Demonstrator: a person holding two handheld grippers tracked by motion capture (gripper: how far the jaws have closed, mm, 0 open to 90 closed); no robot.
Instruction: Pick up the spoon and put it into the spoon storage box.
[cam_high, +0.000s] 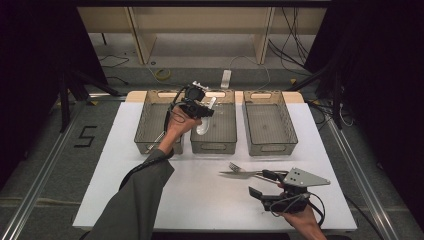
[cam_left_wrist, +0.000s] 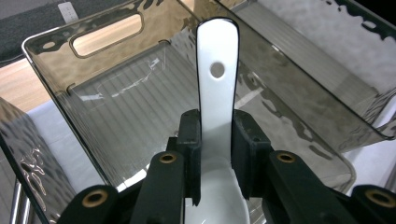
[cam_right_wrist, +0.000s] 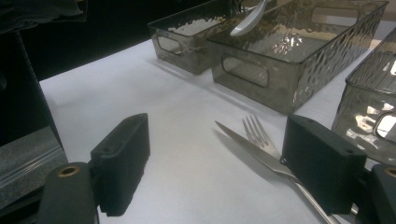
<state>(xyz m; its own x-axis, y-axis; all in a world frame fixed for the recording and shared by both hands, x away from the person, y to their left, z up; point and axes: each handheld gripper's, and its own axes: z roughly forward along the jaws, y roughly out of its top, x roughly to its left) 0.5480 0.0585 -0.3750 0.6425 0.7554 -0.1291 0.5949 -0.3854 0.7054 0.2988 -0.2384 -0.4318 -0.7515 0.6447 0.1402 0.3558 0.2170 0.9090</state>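
The white spoon is pinched by the left gripper over the middle bin. The right gripper (jaws wide apart) rests by a fork and knife.

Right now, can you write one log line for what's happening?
left gripper: shut on white spoon | over middle bin | right gripper: open | knife, fork on table

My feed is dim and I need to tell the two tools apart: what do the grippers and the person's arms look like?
Both grippers are black with two blocky, ribbed-faced jaws and brass-coloured pivot rivets. The right gripper carries a grey three-cornered plate with small holes on top; a black cable loops from its body. The left gripper trails a black cable along the forearm, which wears a grey-green long sleeve. The right wrist is bare.
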